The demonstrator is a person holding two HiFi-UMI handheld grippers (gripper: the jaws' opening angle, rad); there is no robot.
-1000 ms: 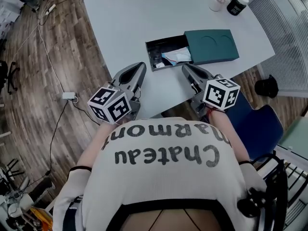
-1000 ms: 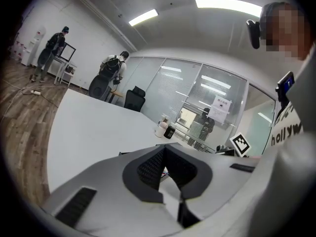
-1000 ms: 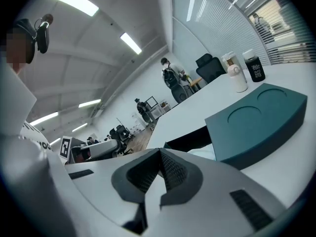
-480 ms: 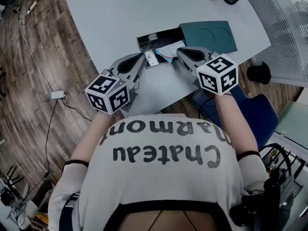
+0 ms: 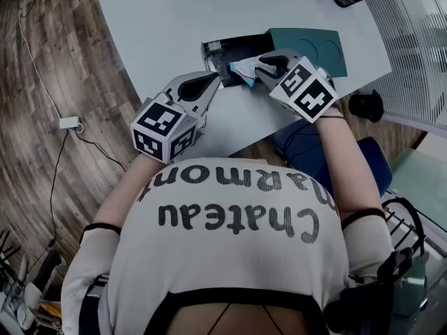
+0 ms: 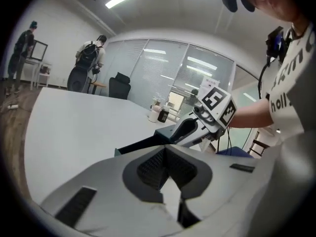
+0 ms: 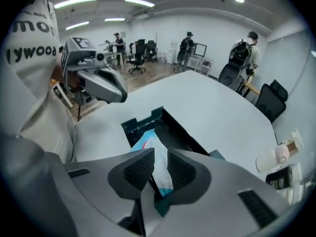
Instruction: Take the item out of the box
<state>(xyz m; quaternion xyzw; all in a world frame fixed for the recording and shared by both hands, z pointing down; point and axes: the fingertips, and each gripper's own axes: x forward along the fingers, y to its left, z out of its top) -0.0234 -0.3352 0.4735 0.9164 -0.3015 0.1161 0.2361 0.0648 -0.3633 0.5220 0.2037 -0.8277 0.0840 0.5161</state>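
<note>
Teal box (image 5: 312, 47), one; packet (image 7: 157, 158), perhaps one.

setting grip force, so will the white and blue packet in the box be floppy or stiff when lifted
Probably floppy: the packet looks thin and bends between the right gripper's jaws. Likely light, since it is a flat pouch with little bulk. Its smooth film may slip, so a firm pinch seems wise.

The head view looks steeply down onto the table (image 5: 174, 19). Both gripper views sit close behind their jaws, looking across it; all share the box (image 5: 311, 44).
</note>
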